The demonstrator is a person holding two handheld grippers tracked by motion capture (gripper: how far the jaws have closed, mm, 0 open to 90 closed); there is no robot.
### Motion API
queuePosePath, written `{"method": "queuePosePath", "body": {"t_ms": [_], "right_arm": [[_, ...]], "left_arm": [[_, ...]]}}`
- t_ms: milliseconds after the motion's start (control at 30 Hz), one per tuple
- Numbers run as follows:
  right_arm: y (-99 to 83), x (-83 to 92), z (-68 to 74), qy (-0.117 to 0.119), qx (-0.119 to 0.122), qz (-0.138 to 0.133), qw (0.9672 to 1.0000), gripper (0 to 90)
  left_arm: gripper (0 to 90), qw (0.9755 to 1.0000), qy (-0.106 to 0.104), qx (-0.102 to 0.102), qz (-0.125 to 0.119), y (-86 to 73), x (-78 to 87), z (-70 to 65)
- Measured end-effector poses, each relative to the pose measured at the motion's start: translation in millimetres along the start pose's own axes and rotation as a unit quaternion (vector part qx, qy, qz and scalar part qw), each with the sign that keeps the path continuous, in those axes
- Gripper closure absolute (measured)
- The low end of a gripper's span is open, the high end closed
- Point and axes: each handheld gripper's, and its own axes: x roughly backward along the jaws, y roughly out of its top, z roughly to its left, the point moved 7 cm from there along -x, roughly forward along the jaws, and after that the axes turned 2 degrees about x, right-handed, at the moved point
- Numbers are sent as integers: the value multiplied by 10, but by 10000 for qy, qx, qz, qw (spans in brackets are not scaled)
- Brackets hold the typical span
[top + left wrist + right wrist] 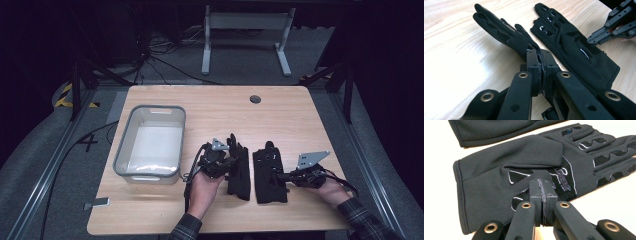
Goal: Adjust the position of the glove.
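Observation:
Two black gloves lie side by side on the wooden table, fingers pointing away from me. My left gripper is shut on the edge of the left glove, whose near side stands lifted off the wood. My right gripper is shut, with its tips resting against the palm of the right glove. That glove lies flat, its thumb flap folded over the palm. The left glove's cuff shows at the top of the right gripper view.
A clear plastic bin stands to the left of the gloves, with nothing visible inside. A round cable hole sits near the table's far edge. A small grey clip lies at the front left corner. Bare wood stretches behind the gloves.

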Motion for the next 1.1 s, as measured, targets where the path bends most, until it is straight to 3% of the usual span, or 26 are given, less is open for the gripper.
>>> {"method": "queuePosePath", "body": {"t_ms": [200, 533, 833, 1100], "right_arm": [[52, -58, -11, 44, 9, -47, 10000, 900], [106, -111, -31, 45, 19, -50, 10000, 900], [183, -193, -57, 108, 43, -70, 9999, 900], [222, -234, -68, 133, 71, -56, 9999, 900]], "left_arm": [[873, 9999, -93, -83, 61, 35, -33, -63], [872, 9991, -331, -242, -63, 214, -105, -221], [871, 9973, -538, -509, -22, 369, -285, -384], [870, 9964, -658, -534, 70, 437, -485, -448]]}}
